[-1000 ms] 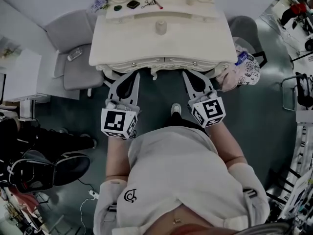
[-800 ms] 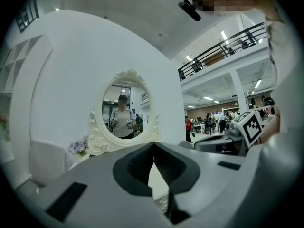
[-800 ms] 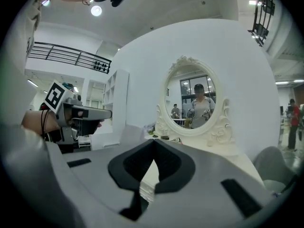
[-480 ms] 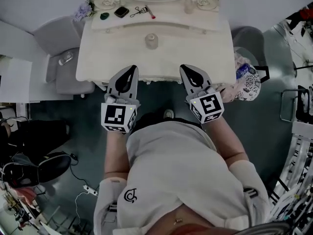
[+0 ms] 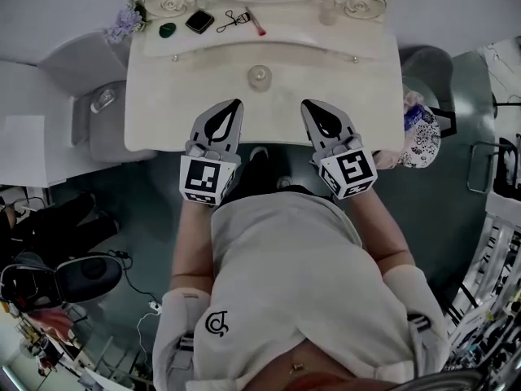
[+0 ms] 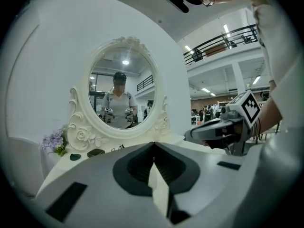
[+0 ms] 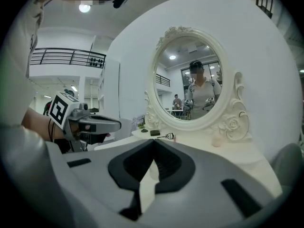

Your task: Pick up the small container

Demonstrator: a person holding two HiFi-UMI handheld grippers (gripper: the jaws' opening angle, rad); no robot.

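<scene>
Head view is dim and greyish; the white dresser top [image 5: 187, 80] at 12 o'clock is the brightest patch, and the floor goes murky toward 8 and 4. Both gripper views are fisheye, with a black vignette round the rim and lines bowing at the edges. In the left gripper view, ceiling strip lights [image 6: 227, 31] sit at 2 o'clock. In the right gripper view, a round lamp [image 7: 85, 7] glares at 11. My left gripper [image 6: 153, 146] and right gripper [image 7: 153, 141] fill 6 o'clock, close up and soft.
</scene>
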